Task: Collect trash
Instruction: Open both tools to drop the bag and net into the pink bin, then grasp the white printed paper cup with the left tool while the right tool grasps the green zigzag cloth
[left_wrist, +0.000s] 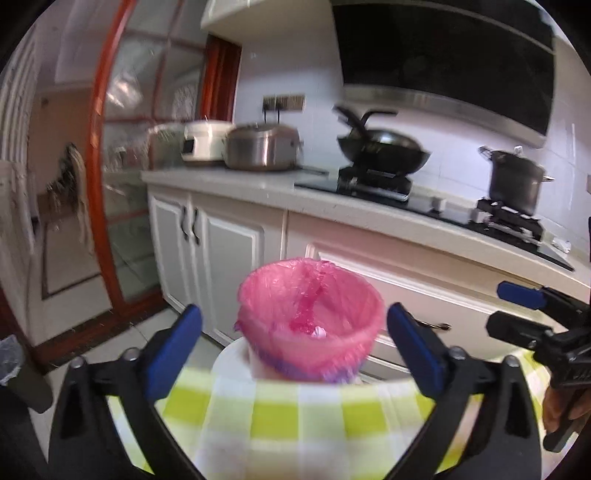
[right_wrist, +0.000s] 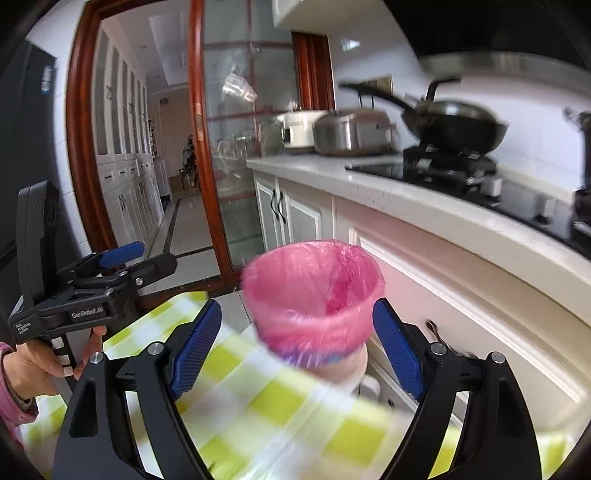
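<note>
A small bin lined with a pink plastic bag (left_wrist: 310, 314) stands at the far edge of a table with a green-and-white checked cloth (left_wrist: 295, 417). A small pale scrap (left_wrist: 318, 333) lies in the bag. My left gripper (left_wrist: 295, 347) is open and empty, its blue pads on either side of the bin, short of it. The bin also shows in the right wrist view (right_wrist: 314, 295). My right gripper (right_wrist: 299, 343) is open and empty, its pads flanking the bin. Each gripper shows in the other's view: the right (left_wrist: 517, 314), the left (right_wrist: 122, 266).
A white kitchen counter (left_wrist: 258, 188) with cabinets runs behind the table. On it stand a steel pot (left_wrist: 262, 147), a rice cooker (left_wrist: 203, 142), a black wok (left_wrist: 384, 149) on the hob and a dark pot (left_wrist: 515, 177). A red-framed glass door (right_wrist: 207, 147) is at left.
</note>
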